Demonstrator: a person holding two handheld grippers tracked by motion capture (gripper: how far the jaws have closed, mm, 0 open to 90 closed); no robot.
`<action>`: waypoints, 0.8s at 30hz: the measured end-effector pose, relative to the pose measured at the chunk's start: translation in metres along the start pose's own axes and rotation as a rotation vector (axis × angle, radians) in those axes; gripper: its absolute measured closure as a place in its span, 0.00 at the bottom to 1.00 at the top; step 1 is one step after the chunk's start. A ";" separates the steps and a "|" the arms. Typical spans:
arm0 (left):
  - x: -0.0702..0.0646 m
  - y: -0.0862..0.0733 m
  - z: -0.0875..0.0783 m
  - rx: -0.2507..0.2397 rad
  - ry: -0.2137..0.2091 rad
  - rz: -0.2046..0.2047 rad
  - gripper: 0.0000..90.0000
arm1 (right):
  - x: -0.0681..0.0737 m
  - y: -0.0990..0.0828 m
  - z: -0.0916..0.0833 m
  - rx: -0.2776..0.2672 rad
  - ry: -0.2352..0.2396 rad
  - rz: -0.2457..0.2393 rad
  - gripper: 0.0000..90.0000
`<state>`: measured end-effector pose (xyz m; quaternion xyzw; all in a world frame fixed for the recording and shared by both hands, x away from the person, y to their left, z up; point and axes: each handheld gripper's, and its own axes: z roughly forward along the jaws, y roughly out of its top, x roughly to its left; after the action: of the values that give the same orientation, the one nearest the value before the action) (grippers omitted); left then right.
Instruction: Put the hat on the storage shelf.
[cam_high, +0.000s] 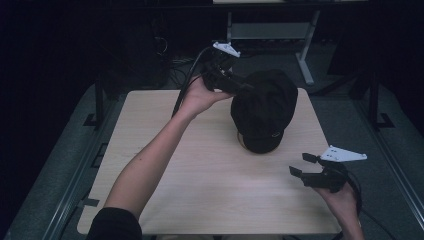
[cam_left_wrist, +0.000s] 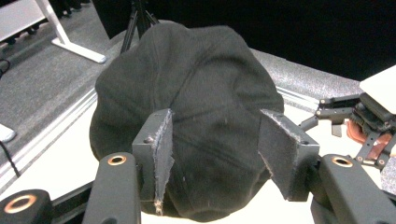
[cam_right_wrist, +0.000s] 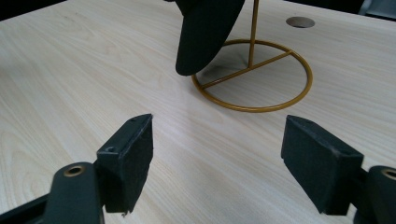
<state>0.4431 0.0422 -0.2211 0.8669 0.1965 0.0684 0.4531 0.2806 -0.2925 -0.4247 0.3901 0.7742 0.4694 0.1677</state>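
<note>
A black cap (cam_high: 264, 107) sits on a gold wire stand (cam_right_wrist: 254, 88) toward the far middle of the pale wooden table (cam_high: 200, 170), its peak pointing back toward the person at about six o'clock in the high view. The left gripper (cam_high: 243, 87) is at the cap's ten o'clock edge, aimed toward three o'clock across the crown. In the left gripper view its jaws stand apart with the crown bulging up between them; the pads (cam_left_wrist: 161, 158) look just clear of the cloth rather than pinching it, though the dark fabric makes that hard to be sure of. So the cap lies dead ahead of this claw. The right gripper (cam_high: 302, 165) hangs near the table's four o'clock corner, jaws wide and empty, well apart from the cap. Its own view has the peak (cam_right_wrist: 205, 32) and the stand's ring at twelve o'clock. The left hand is plainly the nearer one.
</note>
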 end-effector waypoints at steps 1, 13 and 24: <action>-0.001 -0.002 -0.001 0.002 0.002 -0.001 0.49 | 0.000 0.000 0.000 -0.001 -0.001 0.002 0.27; -0.006 -0.023 -0.016 -0.010 0.015 -0.008 0.45 | 0.004 0.001 0.002 -0.009 -0.005 0.002 0.26; -0.008 -0.054 -0.027 -0.007 0.025 -0.031 0.42 | 0.008 0.003 0.005 -0.012 -0.010 0.003 0.24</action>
<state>0.4127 0.0873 -0.2484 0.8611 0.2152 0.0731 0.4547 0.2796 -0.2825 -0.4232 0.3925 0.7698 0.4725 0.1733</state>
